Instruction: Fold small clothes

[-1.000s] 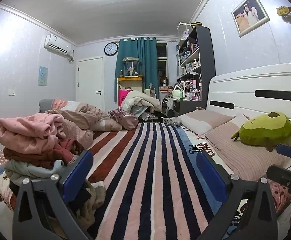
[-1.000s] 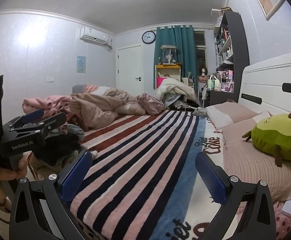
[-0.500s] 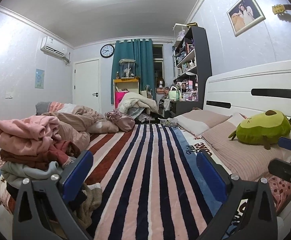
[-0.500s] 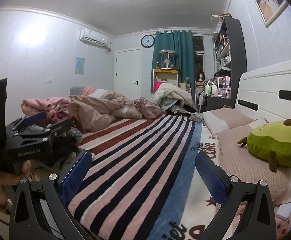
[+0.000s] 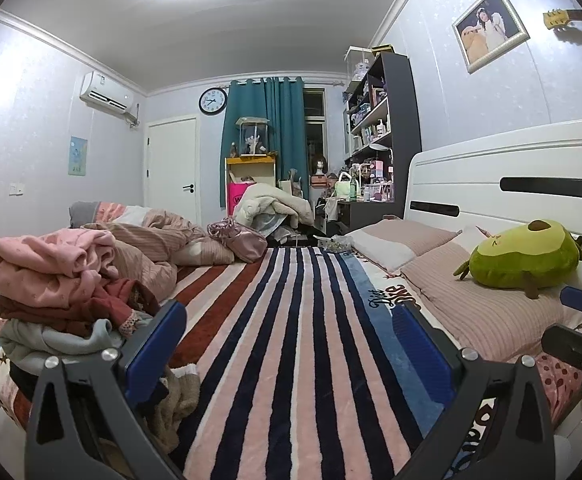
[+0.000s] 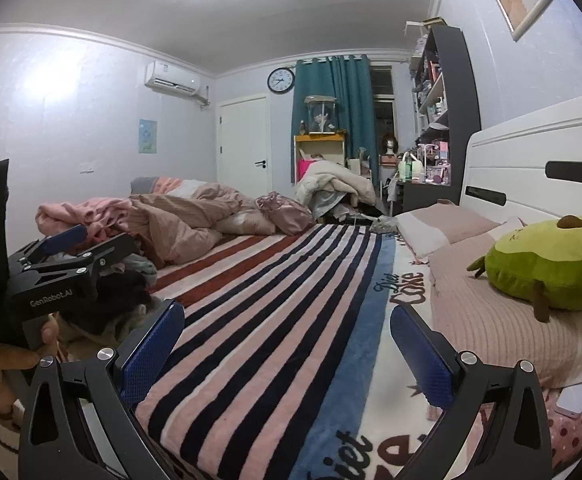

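A pile of small clothes [image 5: 55,292] lies at the left edge of the bed: a pink top on top, dark red and pale blue pieces below. It also shows in the right wrist view [image 6: 91,216]. My left gripper [image 5: 287,344] is open and empty above the striped blanket [image 5: 291,320], just right of the pile. In the right wrist view the left gripper [image 6: 79,244] sits at the left by the pile. My right gripper [image 6: 287,344] is open and empty above the striped blanket [image 6: 275,304]. In the left wrist view its fingertips [image 5: 579,300] show at the far right.
A green avocado plush [image 5: 527,258] lies on pillows [image 5: 403,240] by the white headboard [image 5: 511,184] on the right. A crumpled beige duvet [image 5: 151,240] and a pink satin bag [image 5: 239,238] lie at the far end. Shelves [image 5: 375,136] and a cluttered desk stand beyond the bed.
Both views have tilted up and shifted slightly, so more ceiling shows. Both grippers stay open and empty. The clothes have not moved.
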Tool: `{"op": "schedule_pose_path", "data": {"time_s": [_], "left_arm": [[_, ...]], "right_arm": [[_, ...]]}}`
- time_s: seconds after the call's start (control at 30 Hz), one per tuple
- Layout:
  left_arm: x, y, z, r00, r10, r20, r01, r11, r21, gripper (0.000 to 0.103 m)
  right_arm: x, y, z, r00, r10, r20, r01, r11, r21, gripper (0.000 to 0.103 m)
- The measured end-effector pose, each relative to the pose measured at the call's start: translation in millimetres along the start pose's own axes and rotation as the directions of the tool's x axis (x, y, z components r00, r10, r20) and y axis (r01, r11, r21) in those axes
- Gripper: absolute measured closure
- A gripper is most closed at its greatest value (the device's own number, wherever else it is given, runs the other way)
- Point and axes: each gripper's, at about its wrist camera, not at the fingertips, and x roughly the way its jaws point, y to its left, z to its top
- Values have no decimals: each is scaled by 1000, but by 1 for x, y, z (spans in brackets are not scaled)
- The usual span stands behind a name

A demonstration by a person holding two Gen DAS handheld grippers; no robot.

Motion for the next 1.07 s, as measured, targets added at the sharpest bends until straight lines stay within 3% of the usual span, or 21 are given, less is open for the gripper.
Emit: {"op": "schedule_pose_path", "data": {"time_s": [0.37, 0.57, 0.77, 1.07], "left_arm": [[-4, 1, 0, 999, 36, 0, -36, 999, -11, 1], [-19, 2, 3, 998, 57, -1, -57, 998, -14, 1], [-25, -4, 4, 997, 83, -5, -83, 996, -15, 1], [-19, -19, 7, 998, 58, -22, -57, 998, 6, 1]], "right_arm": [[10, -6, -6, 999, 41, -32, -40, 999, 15, 0], [0, -11, -14, 998, 66, -17, -65, 996, 63, 0], [-14, -11, -13, 998, 64, 7, -64, 998, 28, 0], [-22, -15, -10, 998, 39, 49, -39, 999, 1, 0]]}}
